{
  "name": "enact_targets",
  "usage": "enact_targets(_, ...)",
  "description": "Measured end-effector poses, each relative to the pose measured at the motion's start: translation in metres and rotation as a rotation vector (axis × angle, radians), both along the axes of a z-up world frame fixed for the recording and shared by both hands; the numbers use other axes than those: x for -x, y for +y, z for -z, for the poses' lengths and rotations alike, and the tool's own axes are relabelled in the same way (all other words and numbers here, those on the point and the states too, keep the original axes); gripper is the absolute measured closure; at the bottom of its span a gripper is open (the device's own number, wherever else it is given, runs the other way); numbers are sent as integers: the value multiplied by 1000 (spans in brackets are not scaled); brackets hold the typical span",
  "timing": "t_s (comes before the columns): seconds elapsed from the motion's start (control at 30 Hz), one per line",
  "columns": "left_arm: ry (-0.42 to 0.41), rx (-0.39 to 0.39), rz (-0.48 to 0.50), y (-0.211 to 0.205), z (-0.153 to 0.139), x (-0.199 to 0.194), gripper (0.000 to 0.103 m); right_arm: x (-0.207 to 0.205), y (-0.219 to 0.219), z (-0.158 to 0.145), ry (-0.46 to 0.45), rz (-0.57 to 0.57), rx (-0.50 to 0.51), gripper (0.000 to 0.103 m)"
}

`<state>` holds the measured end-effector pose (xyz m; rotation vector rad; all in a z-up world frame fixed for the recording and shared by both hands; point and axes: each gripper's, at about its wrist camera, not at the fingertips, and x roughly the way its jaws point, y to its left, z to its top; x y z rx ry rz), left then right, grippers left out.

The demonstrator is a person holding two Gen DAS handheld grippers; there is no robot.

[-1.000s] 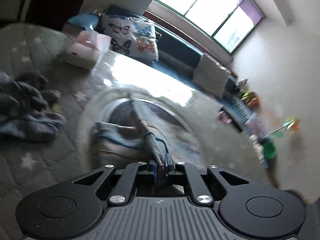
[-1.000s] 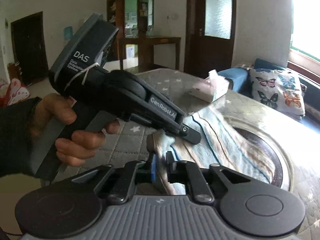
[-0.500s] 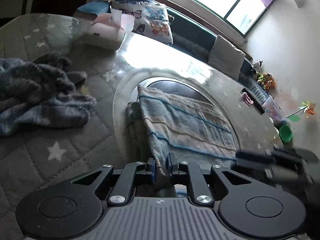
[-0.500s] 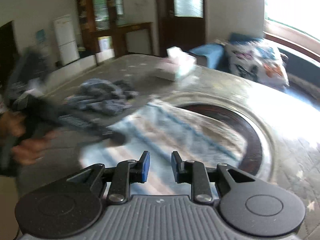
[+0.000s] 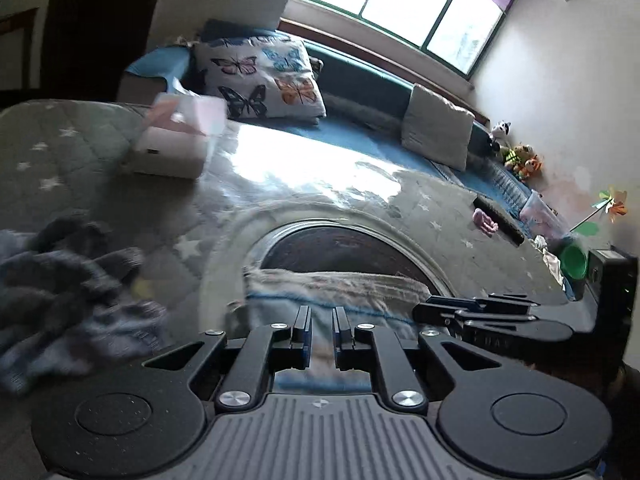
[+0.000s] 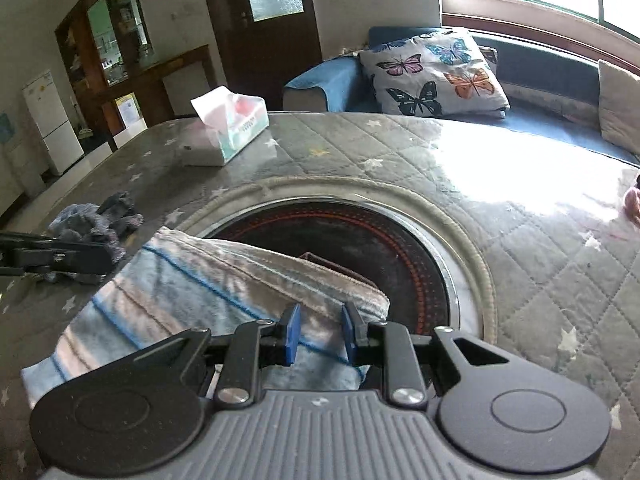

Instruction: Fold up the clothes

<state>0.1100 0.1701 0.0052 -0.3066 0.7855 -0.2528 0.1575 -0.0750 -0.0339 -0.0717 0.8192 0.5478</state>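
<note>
A striped blue and beige cloth [image 6: 180, 288] lies folded on the grey quilted table [image 6: 540, 280], partly over its round dark inset [image 6: 400, 256]. My right gripper [image 6: 320, 332] hovers open over the cloth's near right corner, with nothing between its fingers. In the left wrist view the same cloth [image 5: 340, 284] lies flat under my left gripper [image 5: 322, 330], whose fingers stand a narrow gap apart and hold nothing. My right gripper [image 5: 424, 309] shows there on the right, and my left gripper [image 6: 106, 258] shows in the right wrist view by the cloth's left edge.
A crumpled dark blue-grey garment [image 5: 60, 292] [image 6: 96, 220] lies left of the folded cloth. A tissue box [image 6: 228, 128] stands at the table's far side. A sofa with a butterfly pillow [image 6: 432, 72] runs behind the table. A small pink item [image 5: 484, 220] lies at the far right.
Both grippers carried the cloth's edge over and laid it down in a fold. The right gripper let go half a second ago; the left has since let go and now stands over the flat cloth.
</note>
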Motion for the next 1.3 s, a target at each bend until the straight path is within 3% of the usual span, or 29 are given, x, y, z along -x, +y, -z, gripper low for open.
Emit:
enact_targets(0.17, 53, -36, -13, -4, 22, -24, 93, -6, 1, 10, 7, 0, 11, 86)
enact_targets(0.8, 52, -69, 27, -8, 28, -36, 93, -8, 46, -1, -46, -121, 21, 85)
enact_targets(0.93, 18, -82, 55, -9, 18, -24, 93, 5, 53, -11, -48, -186, -16, 85)
enact_targets(1.13, 46, -91, 34, 2, 24, -22, 93, 30, 84, -5, -79, -303, 60, 85)
enact_targets(1.3, 18, -95, 58, 1, 18, -12, 93, 60, 95, -14, -75, -413, 34, 85)
